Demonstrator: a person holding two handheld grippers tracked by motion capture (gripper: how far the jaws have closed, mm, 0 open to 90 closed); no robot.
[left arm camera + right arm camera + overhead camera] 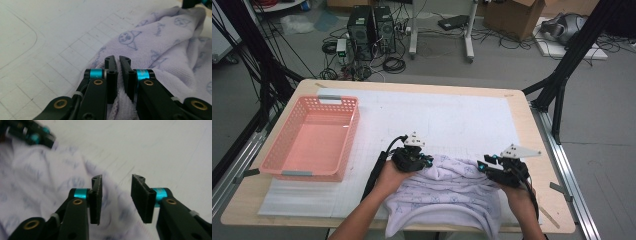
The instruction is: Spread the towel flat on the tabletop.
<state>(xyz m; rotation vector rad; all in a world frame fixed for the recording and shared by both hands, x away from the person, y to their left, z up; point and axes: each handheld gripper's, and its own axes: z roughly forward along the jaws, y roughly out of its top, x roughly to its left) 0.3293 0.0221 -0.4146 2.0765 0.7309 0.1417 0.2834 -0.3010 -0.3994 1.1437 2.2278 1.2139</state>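
High view: left claw (428, 161) pinches towel (452, 192); right claw (484, 166) spread, level.

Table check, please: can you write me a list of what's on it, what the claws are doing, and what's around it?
Surface: wooden table under a white gridded mat.
Job's things: lilac printed towel, bunched at the near edge, part hanging over it.
Clutter: pink basket, empty, at the left.
Claws: left claw shut on a towel fold; right claw open above the towel's edge, nothing gripped.
Cables: black cable along the left forearm; tangled wires on the floor.
Surroundings: two computer towers, cardboard box, black frame legs.
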